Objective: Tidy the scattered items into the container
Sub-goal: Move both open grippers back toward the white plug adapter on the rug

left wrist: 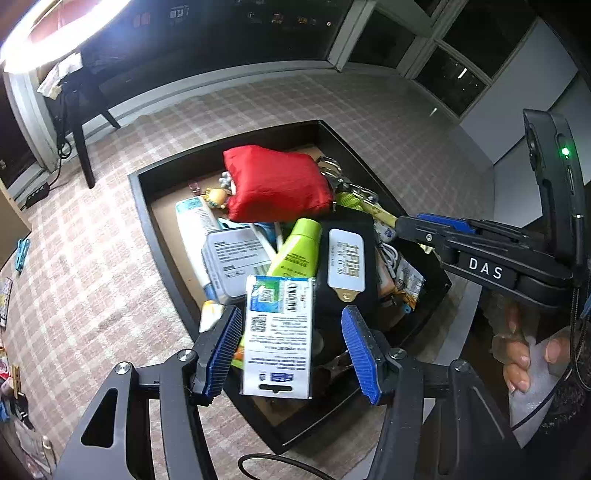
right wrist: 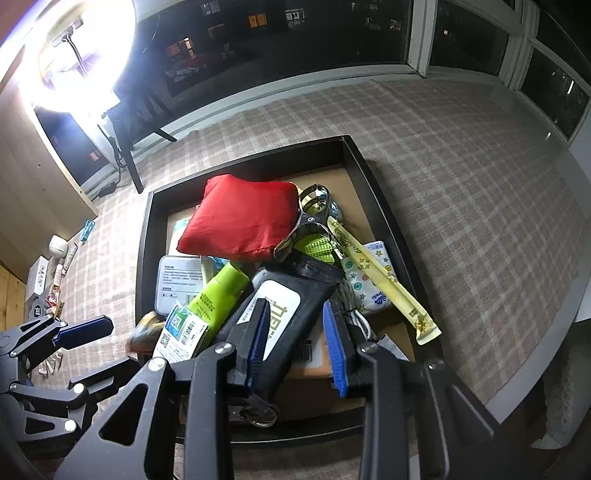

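Checked tablecloth; only right wrist shows tissue pack (star-printed)

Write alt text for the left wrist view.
The left claw hangs open over a black tray heaped with small items, its blue pads either side of a white barcoded packet. Behind it lie a red pouch, a green tube and a black pack; the right claw reaches in from the right.

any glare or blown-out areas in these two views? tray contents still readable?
Left wrist: lamp clips white at the top-left corner; the tray is evenly lit, box print sharp. Right wrist: bigger lamp bloom upper left; red pouch clear; straight edges bow.
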`<state>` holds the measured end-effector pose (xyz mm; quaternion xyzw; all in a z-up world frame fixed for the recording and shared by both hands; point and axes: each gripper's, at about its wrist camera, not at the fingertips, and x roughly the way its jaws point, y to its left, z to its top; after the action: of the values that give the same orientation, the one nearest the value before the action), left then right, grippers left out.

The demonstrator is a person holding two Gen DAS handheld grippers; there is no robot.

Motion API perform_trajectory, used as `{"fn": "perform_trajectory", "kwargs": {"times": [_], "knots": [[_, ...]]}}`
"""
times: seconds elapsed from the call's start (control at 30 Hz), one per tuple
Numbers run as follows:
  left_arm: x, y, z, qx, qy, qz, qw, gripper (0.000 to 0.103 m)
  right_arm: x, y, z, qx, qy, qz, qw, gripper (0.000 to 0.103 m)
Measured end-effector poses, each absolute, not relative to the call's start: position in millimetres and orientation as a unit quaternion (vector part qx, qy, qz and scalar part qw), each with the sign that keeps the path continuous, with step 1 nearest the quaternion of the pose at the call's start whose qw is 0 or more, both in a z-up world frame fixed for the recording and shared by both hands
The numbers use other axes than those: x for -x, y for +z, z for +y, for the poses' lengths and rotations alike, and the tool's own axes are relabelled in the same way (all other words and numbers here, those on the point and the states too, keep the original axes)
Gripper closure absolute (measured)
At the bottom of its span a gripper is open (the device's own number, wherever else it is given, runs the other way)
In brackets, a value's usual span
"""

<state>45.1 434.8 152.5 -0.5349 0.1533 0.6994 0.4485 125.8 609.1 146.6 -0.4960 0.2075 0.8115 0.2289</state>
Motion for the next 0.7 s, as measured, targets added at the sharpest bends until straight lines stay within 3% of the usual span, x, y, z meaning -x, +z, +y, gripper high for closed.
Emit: {"fn": "perform_trajectory", "kwargs": {"times": [0.23, 0.7], "knots": [[1, 153, 386, 0.529, 0.737, 0.143, 0.396, 0.049, -95, 151, 583, 0.498, 0.823, 0.193, 0.194, 0.073], [111, 141, 186, 0.545, 0.808, 0.075, 0.210, 0.050, -4, 147, 501, 0.516, 0.841, 0.135, 0.089, 0.073]]}}
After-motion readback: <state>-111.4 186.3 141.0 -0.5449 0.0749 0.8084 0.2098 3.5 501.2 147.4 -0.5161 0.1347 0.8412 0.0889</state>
